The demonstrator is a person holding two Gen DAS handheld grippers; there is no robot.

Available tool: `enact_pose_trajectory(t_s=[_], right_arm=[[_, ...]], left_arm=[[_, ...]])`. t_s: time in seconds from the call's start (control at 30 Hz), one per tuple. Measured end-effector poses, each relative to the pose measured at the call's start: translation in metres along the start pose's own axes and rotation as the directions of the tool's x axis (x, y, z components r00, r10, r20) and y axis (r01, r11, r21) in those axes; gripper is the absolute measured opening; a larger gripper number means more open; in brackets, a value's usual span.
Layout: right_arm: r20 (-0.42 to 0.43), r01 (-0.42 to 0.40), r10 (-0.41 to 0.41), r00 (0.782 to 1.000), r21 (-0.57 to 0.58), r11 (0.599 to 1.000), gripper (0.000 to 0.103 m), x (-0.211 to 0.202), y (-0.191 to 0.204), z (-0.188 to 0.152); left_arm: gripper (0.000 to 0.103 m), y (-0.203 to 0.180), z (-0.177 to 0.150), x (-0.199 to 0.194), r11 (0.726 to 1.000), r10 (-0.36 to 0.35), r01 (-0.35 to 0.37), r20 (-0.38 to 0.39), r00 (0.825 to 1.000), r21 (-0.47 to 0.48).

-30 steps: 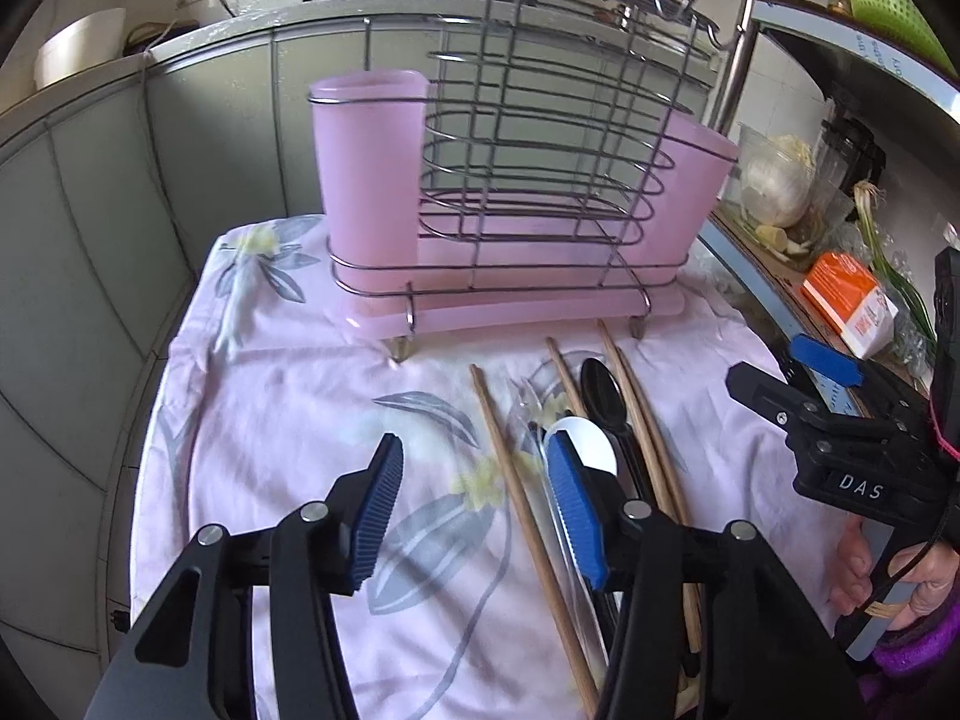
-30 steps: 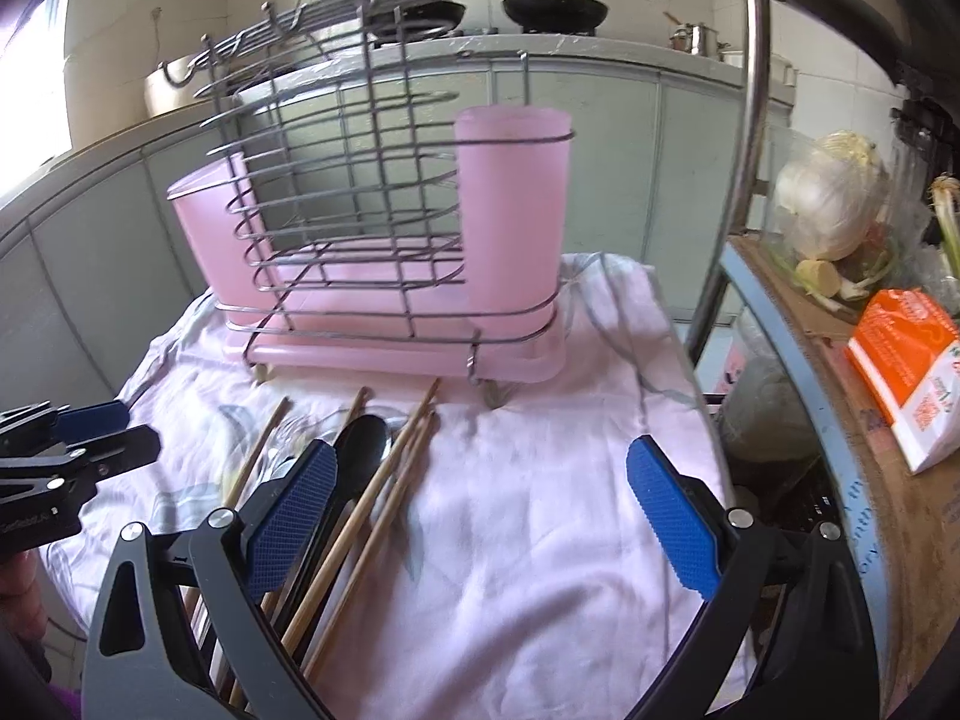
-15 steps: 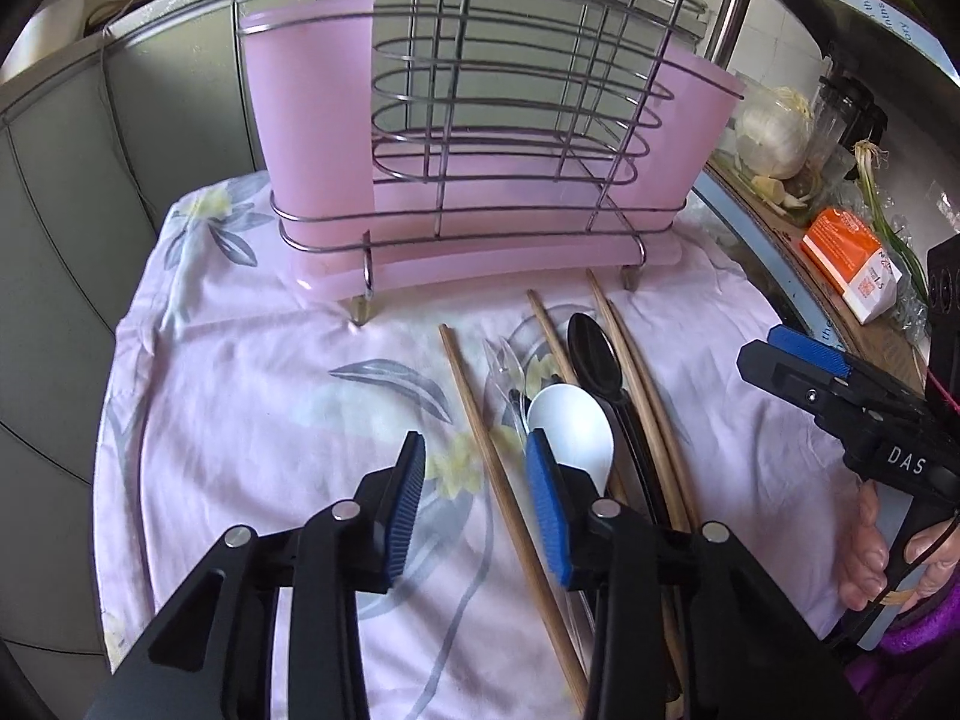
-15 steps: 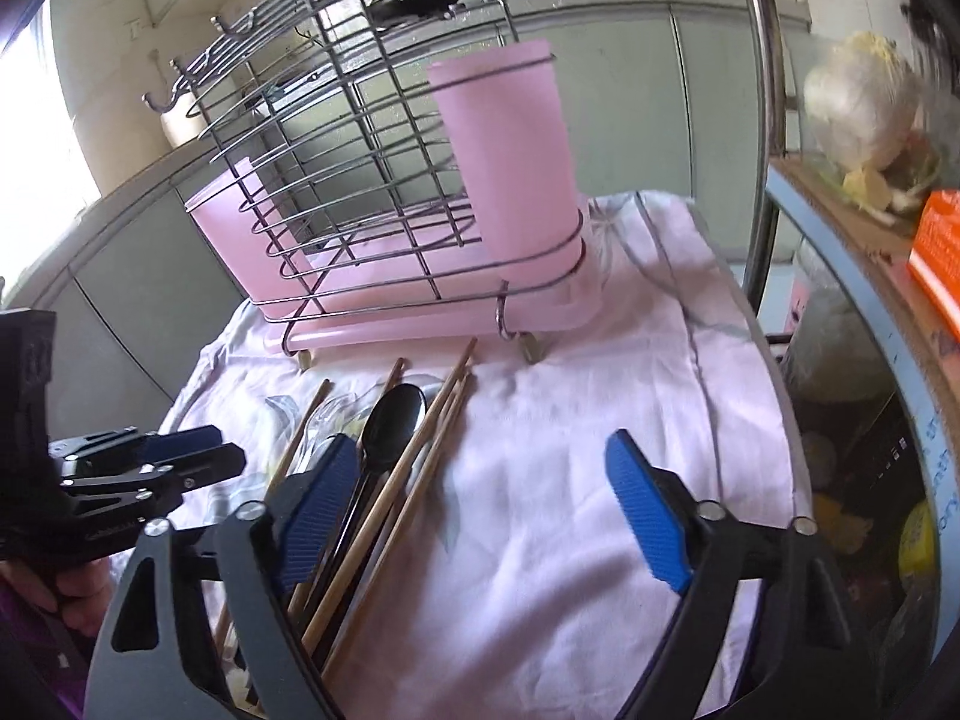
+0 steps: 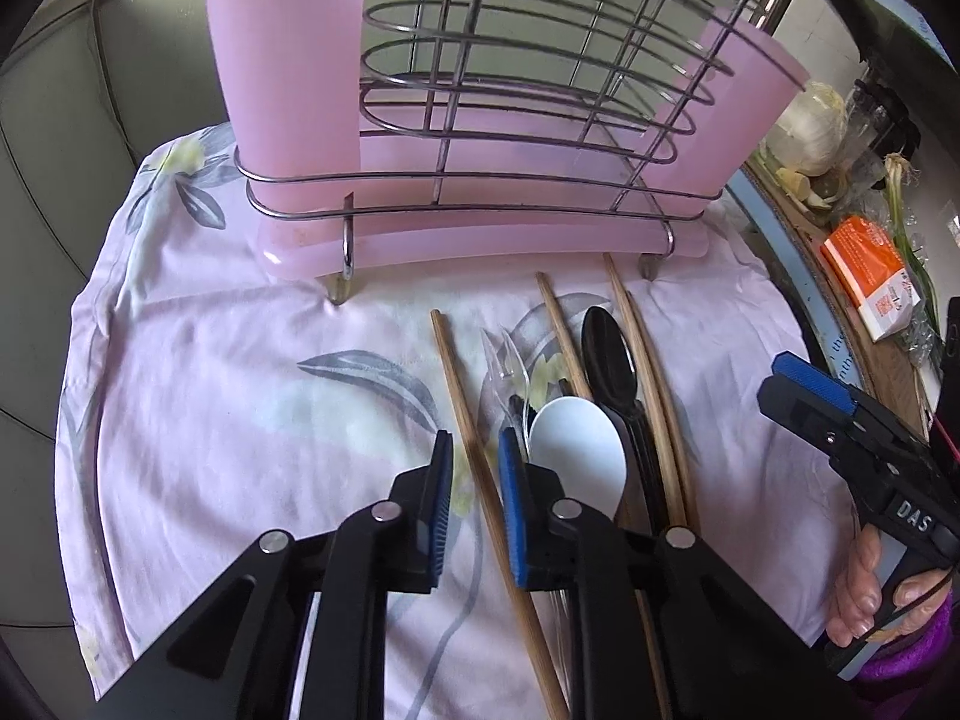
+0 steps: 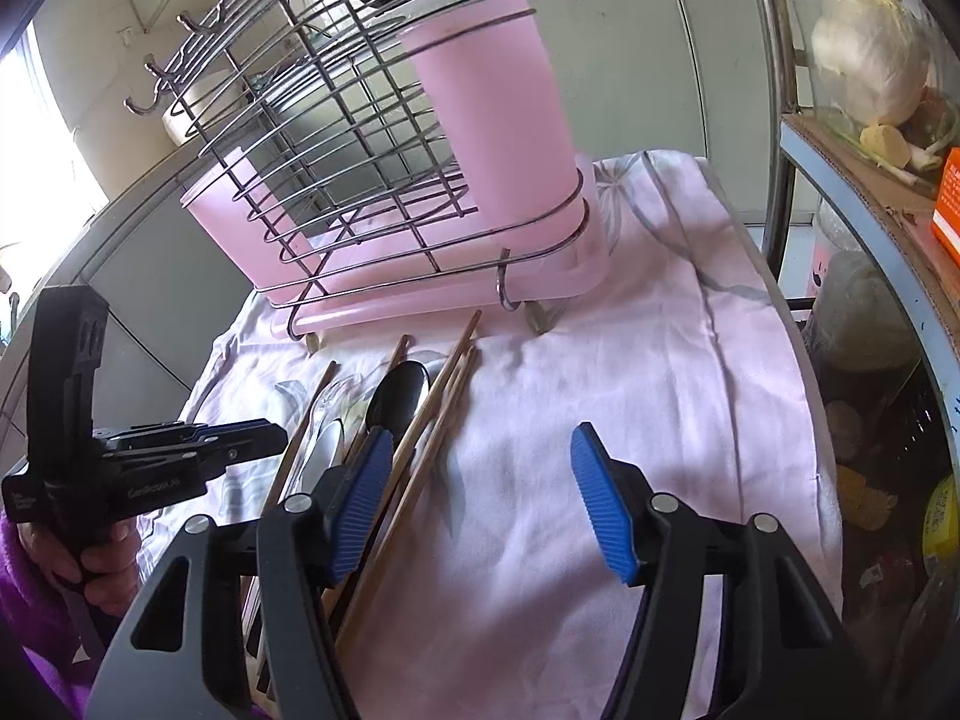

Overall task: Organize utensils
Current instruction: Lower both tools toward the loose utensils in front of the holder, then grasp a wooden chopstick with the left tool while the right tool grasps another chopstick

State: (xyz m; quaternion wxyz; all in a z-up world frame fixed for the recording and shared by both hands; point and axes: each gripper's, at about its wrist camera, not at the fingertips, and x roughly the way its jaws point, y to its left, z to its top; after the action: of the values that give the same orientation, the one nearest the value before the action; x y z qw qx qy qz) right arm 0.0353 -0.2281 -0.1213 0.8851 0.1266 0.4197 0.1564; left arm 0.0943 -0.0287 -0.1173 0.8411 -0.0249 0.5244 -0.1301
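Several wooden chopsticks, a black spoon [image 5: 609,354], a white spoon [image 5: 576,450] and a clear plastic utensil [image 5: 504,360] lie side by side on a pink floral cloth [image 5: 240,420]. Behind them stands a wire rack with pink cups [image 5: 480,120]. My left gripper [image 5: 474,468] hangs low over the leftmost chopstick [image 5: 465,396]. Its jaws are closing, with the stick between the pads and a small gap on each side. My right gripper [image 6: 483,504] is closing too and still wide. A pair of chopsticks [image 6: 444,396] runs just inside its left finger.
A shelf at the right carries an orange box [image 5: 864,276] and a cabbage [image 5: 810,126], with a metal pole [image 6: 774,90] at its corner. A grey panelled wall stands behind the rack [image 6: 390,180]. Bare cloth [image 6: 660,390] spreads right of the utensils.
My left gripper has come forward and down over the utensils, and its jaws have narrowed around the leftmost chopstick. The right gripper's jaws have narrowed and it has tilted downward.
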Motion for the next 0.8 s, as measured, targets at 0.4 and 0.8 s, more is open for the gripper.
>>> enact_pose_trajectory(t_s=[0.4,0.8], right_arm=[[-0.094,-0.022,0.025,0.995,0.027,0.999,0.051,0.018,0.003,0.003],[-0.239,0.061,-0.062,0.969,-0.013,0.998,0.027,0.064,0.03,0.005]], left_arm=[[0.006,-0.002,0.009,0.021,0.998,0.052,-0.054,-0.066,0.996,-0.025],[0.006,0.047,-0.009,-0.001,0.987,0.101,-0.107,-0.054,0.993,-0.122]])
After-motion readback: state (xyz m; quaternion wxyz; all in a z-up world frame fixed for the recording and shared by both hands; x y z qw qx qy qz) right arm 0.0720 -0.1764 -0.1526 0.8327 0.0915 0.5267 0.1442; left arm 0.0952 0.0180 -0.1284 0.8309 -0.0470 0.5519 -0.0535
